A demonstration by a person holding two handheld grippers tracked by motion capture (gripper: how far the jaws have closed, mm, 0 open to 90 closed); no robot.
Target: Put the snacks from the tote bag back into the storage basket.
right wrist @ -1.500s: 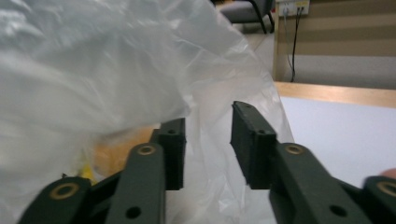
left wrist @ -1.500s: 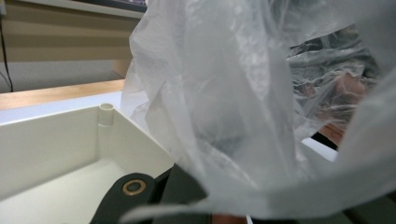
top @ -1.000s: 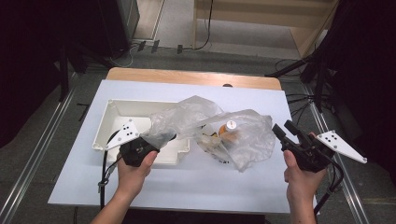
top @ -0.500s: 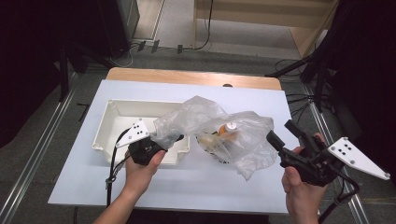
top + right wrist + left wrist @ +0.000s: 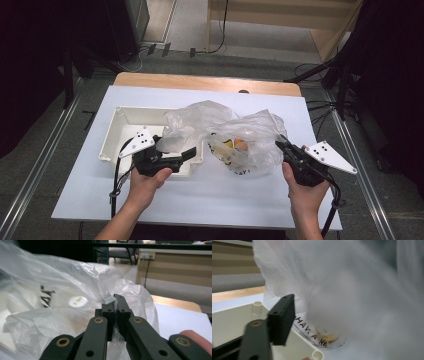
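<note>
A crumpled clear plastic bag (image 5: 250, 132) with black lettering lies mid-table, and orange and yellow items (image 5: 240, 144) show through it. Its left part drapes over a white tray (image 5: 117, 131). My left gripper (image 5: 177, 149) sits at the tray's near right corner. Its jaws have just been opening and now stand apart, with the film beside them. In the left gripper view one black finger (image 5: 282, 320) stands before the bag (image 5: 352, 290). My right gripper (image 5: 281, 145) has just closed on the bag's right edge. A fold of film (image 5: 110, 299) is pinched between the fingertips of this gripper (image 5: 115, 302).
The white table top (image 5: 320, 115) has a wooden strip (image 5: 205, 82) along its far edge. Metal rails (image 5: 45, 165) run along both sides on the grey floor. A cable (image 5: 117, 175) trails from the left gripper across the near table.
The left jaws, shut at the bag's left edge before, have opened. The right gripper moved left to the bag and shut on its edge.
</note>
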